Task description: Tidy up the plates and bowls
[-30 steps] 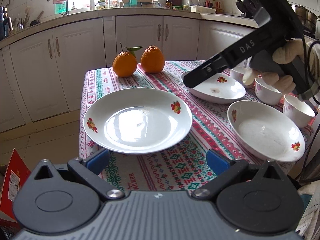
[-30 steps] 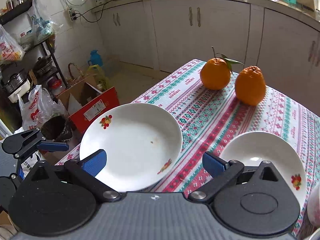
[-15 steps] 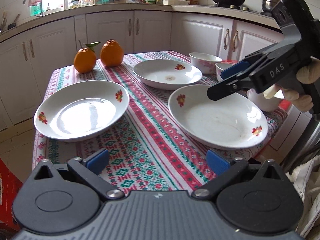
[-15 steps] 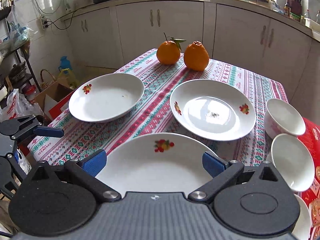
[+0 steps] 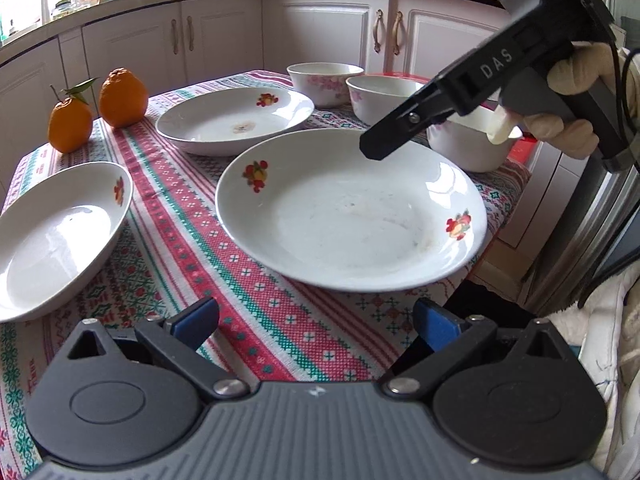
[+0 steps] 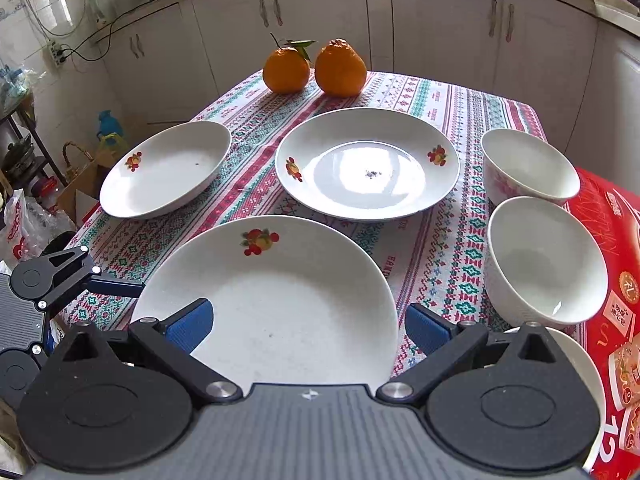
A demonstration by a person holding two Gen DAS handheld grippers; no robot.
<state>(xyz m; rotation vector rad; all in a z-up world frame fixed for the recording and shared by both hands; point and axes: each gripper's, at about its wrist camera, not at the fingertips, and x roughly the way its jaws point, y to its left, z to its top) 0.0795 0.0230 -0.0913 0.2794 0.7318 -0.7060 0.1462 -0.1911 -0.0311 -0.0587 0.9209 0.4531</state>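
Near plate, white with fruit decals and faint smears, sits at the tablecloth's front edge, left gripper and right gripper both wide and empty; third bowl partly hidden behind the right gripper; only the right view shows the two bowls fully.

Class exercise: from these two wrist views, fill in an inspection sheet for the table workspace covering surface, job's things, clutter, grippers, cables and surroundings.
Surface: patterned tablecloth, fully covering the table.
Job's things: three plates, unstacked and apart; three bowls along the right side.
Clutter: two oranges at the far edge; red box under the bowls.
Grippers: left gripper and right gripper both open, empty.
Cables: black cord by the gloved hand.
Surroundings: white cabinets, cardboard box and bags on the floor.
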